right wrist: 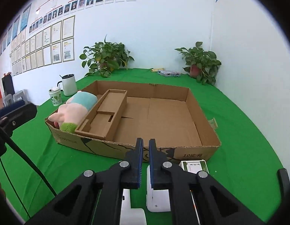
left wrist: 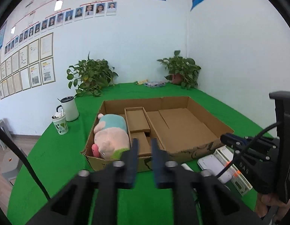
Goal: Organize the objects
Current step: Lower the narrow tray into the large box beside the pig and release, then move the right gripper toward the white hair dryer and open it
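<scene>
Our main worry is the cardboard box (right wrist: 197, 116): its near wall stands between the loose items and its open floor, so a low carry from here could catch that wall and shove the light box across the green table (right wrist: 248, 131), and a pinch taken too near an item's edge could let it slip. Our right gripper (right wrist: 146, 161) has its fingers drawn narrow with a slim gap and nothing between them; the white device (right wrist: 158, 196) lies on the table directly below and just behind the tips, with a green-and-white packet (right wrist: 194, 166) just to its right, both against the box's near wall. Our left gripper (left wrist: 144, 161), slightly parted and empty, hovers near the box's near-left corner, where the plush toy (left wrist: 111, 136) already lies beside the cardboard insert (left wrist: 137, 120).
</scene>
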Available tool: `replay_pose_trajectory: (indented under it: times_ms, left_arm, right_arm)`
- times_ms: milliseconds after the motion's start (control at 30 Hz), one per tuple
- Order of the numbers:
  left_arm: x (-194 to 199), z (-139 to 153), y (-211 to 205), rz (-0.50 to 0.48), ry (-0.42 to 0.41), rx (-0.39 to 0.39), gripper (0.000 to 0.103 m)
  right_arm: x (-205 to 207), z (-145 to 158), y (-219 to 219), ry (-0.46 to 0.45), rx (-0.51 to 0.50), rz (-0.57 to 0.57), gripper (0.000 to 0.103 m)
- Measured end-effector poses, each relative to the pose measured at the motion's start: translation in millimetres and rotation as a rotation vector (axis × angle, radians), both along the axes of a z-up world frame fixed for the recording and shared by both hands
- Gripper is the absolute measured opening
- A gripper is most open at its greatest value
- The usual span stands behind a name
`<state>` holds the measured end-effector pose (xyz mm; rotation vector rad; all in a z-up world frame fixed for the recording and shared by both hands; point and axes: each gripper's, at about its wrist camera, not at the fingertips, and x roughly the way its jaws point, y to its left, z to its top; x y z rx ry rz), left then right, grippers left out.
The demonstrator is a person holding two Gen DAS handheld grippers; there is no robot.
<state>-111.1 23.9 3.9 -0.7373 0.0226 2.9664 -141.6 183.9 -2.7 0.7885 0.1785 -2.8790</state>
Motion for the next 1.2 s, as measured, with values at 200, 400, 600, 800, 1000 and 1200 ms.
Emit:
replay_pose_trajectory:
  times_ms: [200,400,600,800,1000,1200]
  left_arm:
    - [7.5,2.5,9.2,0.058,0.052,0.018,0.102]
    - [3.2,-2.4,12.1,0.170,0.084,-0.054,0.102]
    - [-1.3,-12.0,12.7,0.193,0.075,-0.049,0.102]
    - [-8.1,-22.6,7.0,0.189,0.046,-0.044,0.102]
    - [-7.7,-27.6,4.7,0.202,0.044,-0.074,0.102]
    - [-7.9,-33.0,2.9,0.195,0.028,-0.090,0.102]
  right_arm:
    - [2.9,-0.7,12.0,-0.014,-0.020,-0.036,0.085]
    - [10.0,-4.4,23.8,0.007,-0.031,-0.046,0.086]
    - [13.7,-12.0,21.7,0.016,0.005,-0.031,0.086]
    - [18.5,-14.4,26.3,0.010,-0.003,-0.045,0.086]
    - [17.6,-23.1,31.0,-0.041,0.003,-0.056,0.084]
    - [23.3,-29.7,28.1,-0.048,0.001,-0.028,0.084]
